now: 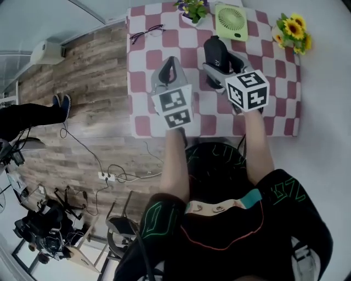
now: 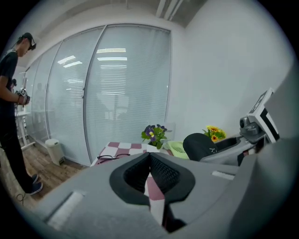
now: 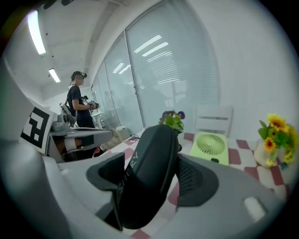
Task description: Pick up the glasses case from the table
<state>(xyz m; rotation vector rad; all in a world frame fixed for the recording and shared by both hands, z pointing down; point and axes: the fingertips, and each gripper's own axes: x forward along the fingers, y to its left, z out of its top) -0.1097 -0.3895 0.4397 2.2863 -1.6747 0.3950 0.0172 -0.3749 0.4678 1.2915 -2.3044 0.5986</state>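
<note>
Nearest me, my left gripper [image 1: 170,68] hovers over the near left part of the desk [image 1: 274,82], which wears a red and white checked cloth. In the left gripper view its fingers [image 2: 164,175] meet at the tips, only a thin slit lower down, nothing between them. My right gripper [image 1: 222,65] sits just beside it to the right. Its fingers [image 3: 198,179] are clamped on the black glasses case [image 3: 149,172], one pad on each flat side. The case stands tilted, top end leaning away from me, over the middle of the desk. Can't tell if its lower end touches the cloth. From the head view the case [image 1: 215,53] sticks out past the fingers toward the far edge. Beyond it a green fan [image 1: 231,21] lies flat, a potted plant [image 1: 193,10] with purple flowers left of the fan, sunflowers [image 1: 293,30] at the far right corner. A pair of eyeglasses [image 1: 147,33] lies open at the far left corner, well apart from the case. Farther off, a person [image 3: 77,100] in dark clothes stands by the glass wall.
</note>
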